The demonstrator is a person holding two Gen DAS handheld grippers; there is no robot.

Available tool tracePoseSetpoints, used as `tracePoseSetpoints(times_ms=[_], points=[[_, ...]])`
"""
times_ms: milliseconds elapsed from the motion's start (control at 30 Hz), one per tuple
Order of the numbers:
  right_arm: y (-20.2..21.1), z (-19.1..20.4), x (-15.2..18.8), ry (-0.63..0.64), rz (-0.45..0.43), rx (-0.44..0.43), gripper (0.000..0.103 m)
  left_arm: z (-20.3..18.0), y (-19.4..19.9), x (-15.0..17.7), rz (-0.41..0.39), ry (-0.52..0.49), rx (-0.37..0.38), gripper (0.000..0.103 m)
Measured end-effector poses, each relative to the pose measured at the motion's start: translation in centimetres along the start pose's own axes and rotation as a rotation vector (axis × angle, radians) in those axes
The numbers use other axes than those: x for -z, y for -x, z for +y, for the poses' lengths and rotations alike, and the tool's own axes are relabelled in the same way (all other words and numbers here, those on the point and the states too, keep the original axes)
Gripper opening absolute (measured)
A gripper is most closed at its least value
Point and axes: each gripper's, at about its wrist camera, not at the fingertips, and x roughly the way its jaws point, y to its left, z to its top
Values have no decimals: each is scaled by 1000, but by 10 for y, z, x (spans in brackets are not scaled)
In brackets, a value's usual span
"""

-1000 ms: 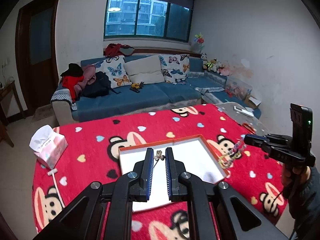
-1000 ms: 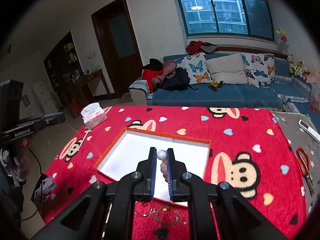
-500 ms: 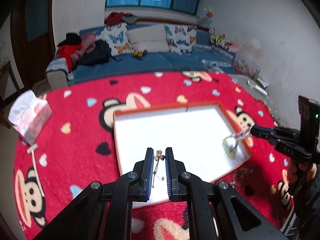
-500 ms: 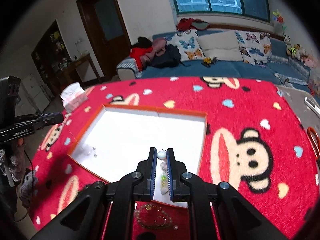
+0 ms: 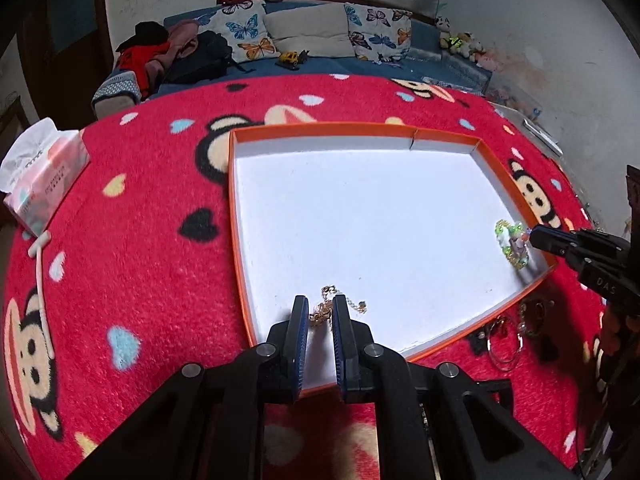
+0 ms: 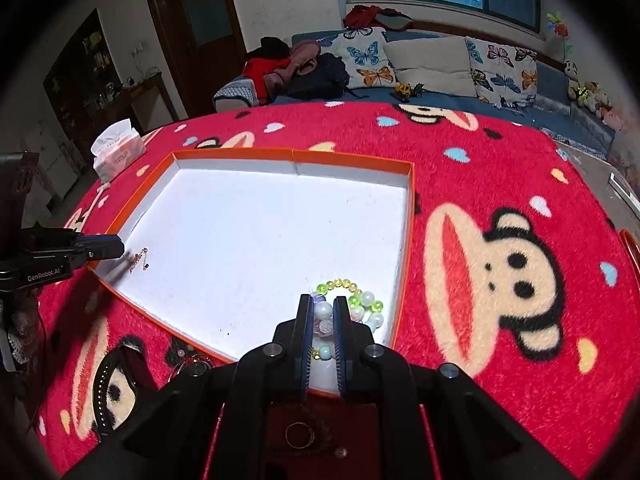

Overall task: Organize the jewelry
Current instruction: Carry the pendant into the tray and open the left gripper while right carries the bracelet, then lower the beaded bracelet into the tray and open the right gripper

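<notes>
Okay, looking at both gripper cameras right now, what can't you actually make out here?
- Gold chain, left wrist view: its lower part is hidden between the left gripper fingers.
- Bead bracelet, right wrist view: partly covered by the right gripper.
- Loose rings beside the tray: dark, too small to identify.

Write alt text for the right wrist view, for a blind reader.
The right claw pinches a beaded bracelet of green and white beads, lowered into the near right corner of a shallow orange-rimmed white tray on a red cartoon-monkey blanket. At left, the left claw holds a gold chain over the tray's edge.
</notes>
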Motion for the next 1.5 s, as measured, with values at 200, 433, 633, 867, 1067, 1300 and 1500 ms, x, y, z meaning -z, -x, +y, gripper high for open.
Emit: tracePoseSetpoints(times_ms=[200,433,633,867,1067,1300,1500], points=[[-1,2,0,-1,-1,-3,12,0,-1,2,9,-15,-24,25],[11,1,0,-1,-10,15,17,-9,15,3,-20,-38,-36,37],[32,3,3,7,-49,24,34,-26,46,10,-66,-49,-39,61],[47,7,23,8,-55,36,45,-64,75,42,-73,-81,5,77],[58,5,44,-12,-52,33,45,-102,73,70,-38,-115,70,84],[65,-3,65,-49,-41,32,45,-120,47,84,20,-145,88,84],[59,-7,76,-60,-18,24,46,-121,30,85,50,-154,92,84]])
